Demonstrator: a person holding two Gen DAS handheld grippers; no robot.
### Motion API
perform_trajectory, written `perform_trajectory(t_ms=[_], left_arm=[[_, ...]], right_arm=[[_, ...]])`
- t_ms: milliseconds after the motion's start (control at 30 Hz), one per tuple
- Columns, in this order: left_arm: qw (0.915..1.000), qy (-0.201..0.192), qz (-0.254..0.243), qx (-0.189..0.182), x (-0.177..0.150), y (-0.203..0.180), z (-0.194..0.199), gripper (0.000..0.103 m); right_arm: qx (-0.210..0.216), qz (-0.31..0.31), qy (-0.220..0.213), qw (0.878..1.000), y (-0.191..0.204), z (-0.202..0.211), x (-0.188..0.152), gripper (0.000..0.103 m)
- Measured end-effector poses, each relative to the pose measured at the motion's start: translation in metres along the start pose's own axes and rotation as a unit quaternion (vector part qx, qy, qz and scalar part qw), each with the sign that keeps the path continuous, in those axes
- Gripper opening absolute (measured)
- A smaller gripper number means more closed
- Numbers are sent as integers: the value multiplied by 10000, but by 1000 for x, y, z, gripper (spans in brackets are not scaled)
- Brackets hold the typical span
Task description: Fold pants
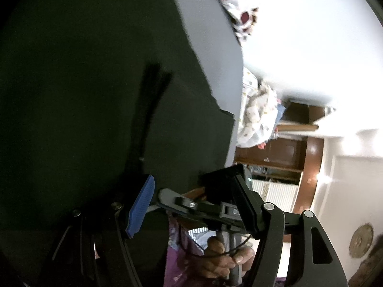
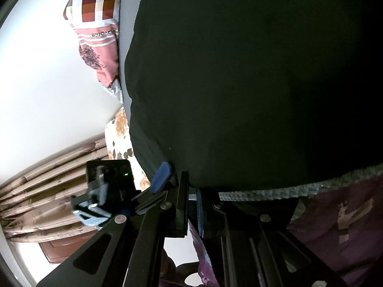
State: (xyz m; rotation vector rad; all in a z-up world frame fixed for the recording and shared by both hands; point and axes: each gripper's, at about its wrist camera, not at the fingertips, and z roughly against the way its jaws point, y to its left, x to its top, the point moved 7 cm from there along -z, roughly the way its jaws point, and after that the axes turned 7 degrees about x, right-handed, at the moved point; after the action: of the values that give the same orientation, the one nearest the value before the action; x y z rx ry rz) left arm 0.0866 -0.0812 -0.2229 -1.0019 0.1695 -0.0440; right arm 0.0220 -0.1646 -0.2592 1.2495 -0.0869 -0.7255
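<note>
My right gripper [image 2: 191,205], tilted down, pinches the dark pants [image 2: 239,83] edge between its fingers; my left gripper [image 1: 191,205] stands apart, gripping nothing.

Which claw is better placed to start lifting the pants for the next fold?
Probably the right claw: it is shut on the dark pants at their edge. The left claw is open, gripping nothing.

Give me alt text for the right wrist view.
The right gripper is shut on the near edge of dark pants, which fill most of the view. A patterned pillow and beige curtains show at the left.
</note>
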Motion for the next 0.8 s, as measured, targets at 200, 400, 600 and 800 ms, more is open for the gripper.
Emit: perform_trajectory(t_ms=[200, 400, 600, 800], left_arm=[[9999, 33, -81, 136, 3, 3, -20, 67], [9998, -27, -124, 151, 4, 6, -18, 67], [9997, -110, -115, 167, 4, 6, -19, 67], [9990, -233, -224, 321, 3, 7, -19, 63]], right_arm=[[154, -58, 141, 9998, -4, 2, 2, 11], [507, 625, 778, 9937, 21, 39, -12, 51], [193, 2224, -459, 9737, 67, 127, 57, 50], [-407, 2272, -701, 9705, 52, 142, 140, 41]])
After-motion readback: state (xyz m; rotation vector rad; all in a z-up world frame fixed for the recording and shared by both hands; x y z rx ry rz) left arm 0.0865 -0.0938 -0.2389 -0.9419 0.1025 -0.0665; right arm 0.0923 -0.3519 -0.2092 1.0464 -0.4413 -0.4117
